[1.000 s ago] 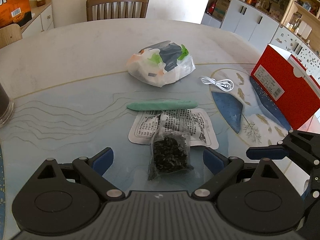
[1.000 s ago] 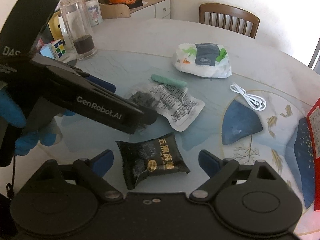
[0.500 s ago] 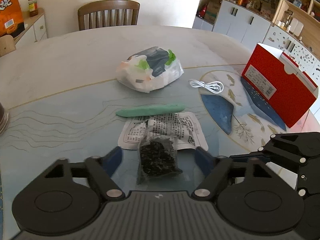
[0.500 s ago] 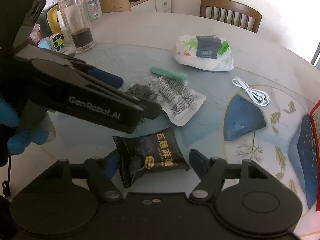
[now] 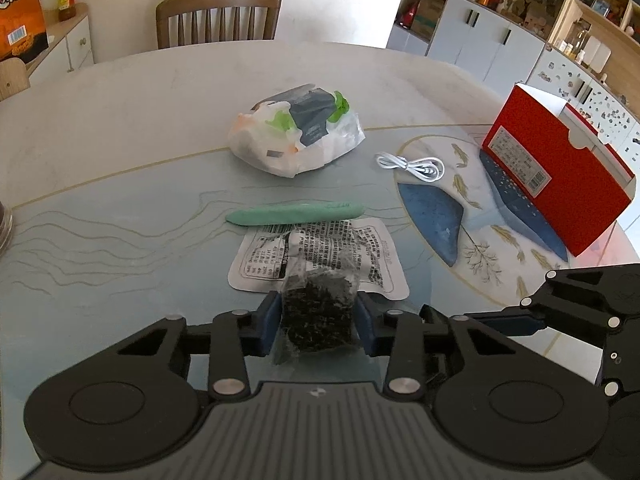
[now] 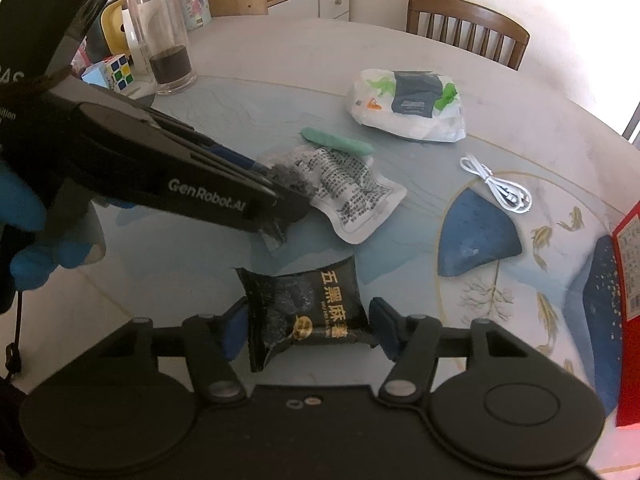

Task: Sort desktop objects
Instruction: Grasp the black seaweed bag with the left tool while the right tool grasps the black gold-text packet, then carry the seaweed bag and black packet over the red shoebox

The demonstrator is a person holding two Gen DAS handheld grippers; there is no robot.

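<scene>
My left gripper (image 5: 316, 326) is shut on a small clear packet of dark bits (image 5: 318, 314), its blue pads pressed on both sides. That packet overlaps a white printed pouch (image 5: 264, 258). A green stick (image 5: 296, 213) lies just beyond. My right gripper (image 6: 306, 326) has its pads closed against a black snack packet with gold lettering (image 6: 308, 312) at the table's near edge. The left gripper also shows in the right wrist view (image 6: 280, 200), holding the clear packet (image 6: 288, 174).
A white plastic bag (image 5: 296, 136) and a coiled white cable (image 5: 412, 166) lie farther back. A red box (image 5: 556, 172) stands at the right. A glass jar (image 6: 164, 48) and a puzzle cube (image 6: 118, 72) stand at the left. A wooden chair (image 5: 218, 16) is behind the table.
Both grippers have closed: the left around the clear packet of dark bits, the right around the black snack packet. Both were wide open a second ago.
</scene>
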